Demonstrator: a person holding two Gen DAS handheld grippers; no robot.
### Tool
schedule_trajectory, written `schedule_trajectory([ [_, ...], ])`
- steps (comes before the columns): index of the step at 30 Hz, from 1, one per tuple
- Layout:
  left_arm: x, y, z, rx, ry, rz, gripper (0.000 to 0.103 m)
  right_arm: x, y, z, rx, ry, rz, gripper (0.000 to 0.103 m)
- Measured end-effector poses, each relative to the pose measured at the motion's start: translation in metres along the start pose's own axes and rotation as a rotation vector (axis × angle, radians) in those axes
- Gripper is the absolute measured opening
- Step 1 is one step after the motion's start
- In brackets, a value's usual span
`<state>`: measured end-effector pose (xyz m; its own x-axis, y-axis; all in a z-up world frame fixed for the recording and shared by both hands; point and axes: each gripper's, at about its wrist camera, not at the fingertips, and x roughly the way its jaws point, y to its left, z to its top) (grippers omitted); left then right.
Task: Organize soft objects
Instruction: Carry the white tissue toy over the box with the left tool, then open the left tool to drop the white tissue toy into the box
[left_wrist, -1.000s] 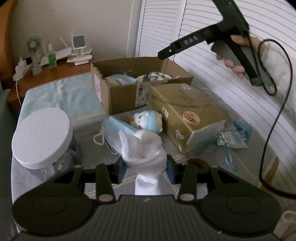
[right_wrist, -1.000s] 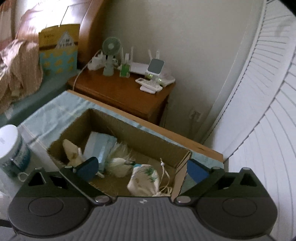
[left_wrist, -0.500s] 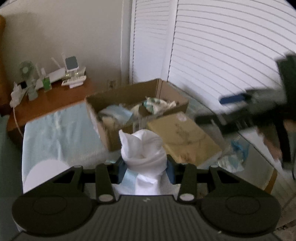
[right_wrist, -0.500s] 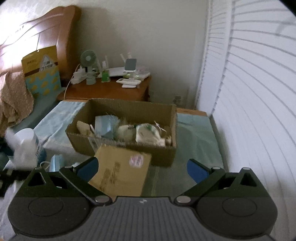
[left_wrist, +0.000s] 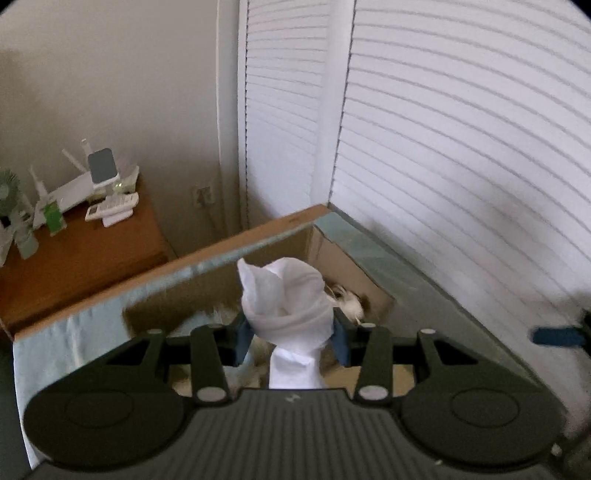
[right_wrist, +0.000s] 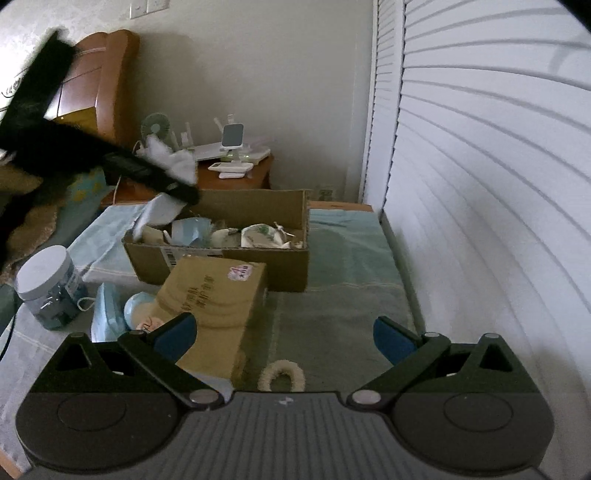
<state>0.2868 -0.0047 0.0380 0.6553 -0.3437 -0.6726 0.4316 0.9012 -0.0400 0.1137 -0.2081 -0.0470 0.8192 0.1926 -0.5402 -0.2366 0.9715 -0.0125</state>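
My left gripper (left_wrist: 290, 334) is shut on a white cloth (left_wrist: 286, 299) and holds it over the open cardboard box (left_wrist: 347, 266). In the right wrist view the left gripper (right_wrist: 166, 179) hangs above the left end of the box (right_wrist: 221, 258), the cloth (right_wrist: 170, 158) bunched above and trailing below it. The box holds a blue face mask (right_wrist: 194, 227), a white leaf-print pouch (right_wrist: 260, 234) and other soft items. My right gripper (right_wrist: 282, 338) is open and empty, low over the green mat (right_wrist: 332, 314). A blue plush toy (right_wrist: 138, 306) and a mask pack (right_wrist: 107, 314) lie by the closed box (right_wrist: 218, 295).
A white-lidded jar (right_wrist: 50, 288) stands at the left. A fuzzy cream ring (right_wrist: 282, 374) lies just ahead of my right gripper. A wooden nightstand (left_wrist: 74, 251) with a router, fan and remote stands behind. White louvered doors (right_wrist: 480, 184) run along the right.
My left gripper has carried the white cloth forward and up, from near the jar and plush to over the open box. My right gripper has pulled back from above the box, staying open.
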Motion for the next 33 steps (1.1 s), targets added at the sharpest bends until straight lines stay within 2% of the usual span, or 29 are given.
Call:
schedule_trajectory([
  [6, 0.046, 0.000, 0.027, 0.101, 0.046, 0.082, 0.043, -0.003, -0.009, -0.005, 0.020, -0.006, -0.010, 0.103],
  [11, 0.071, -0.011, 0.039, 0.155, 0.070, 0.069, 0.043, 0.001, -0.018, -0.007, 0.036, 0.001, -0.028, 0.103],
  [14, 0.084, -0.018, 0.044, 0.157, 0.075, 0.037, 0.045, 0.004, -0.020, -0.007, 0.047, 0.004, -0.029, 0.103],
  [15, 0.088, -0.021, 0.045, 0.157, 0.079, 0.031, 0.048, 0.006, -0.021, -0.007, 0.047, 0.007, -0.029, 0.103],
  [16, 0.093, -0.023, 0.046, 0.160, 0.091, 0.033, 0.063, 0.007, -0.021, -0.008, 0.046, 0.011, -0.029, 0.103],
  [17, 0.097, -0.026, 0.047, 0.161, 0.095, 0.042, 0.081, 0.007, -0.020, -0.008, 0.044, 0.013, -0.031, 0.103],
  [18, 0.098, -0.027, 0.046, 0.161, 0.088, 0.051, 0.086, 0.007, -0.020, -0.009, 0.044, 0.013, -0.030, 0.103],
  [22, 0.090, -0.027, 0.044, 0.145, 0.069, 0.028, 0.086, 0.006, -0.019, -0.010, 0.039, 0.013, -0.024, 0.103],
  [33, 0.022, -0.020, 0.023, 0.122, 0.006, 0.075, 0.093, 0.000, -0.017, -0.027, 0.026, 0.052, -0.024, 0.103],
])
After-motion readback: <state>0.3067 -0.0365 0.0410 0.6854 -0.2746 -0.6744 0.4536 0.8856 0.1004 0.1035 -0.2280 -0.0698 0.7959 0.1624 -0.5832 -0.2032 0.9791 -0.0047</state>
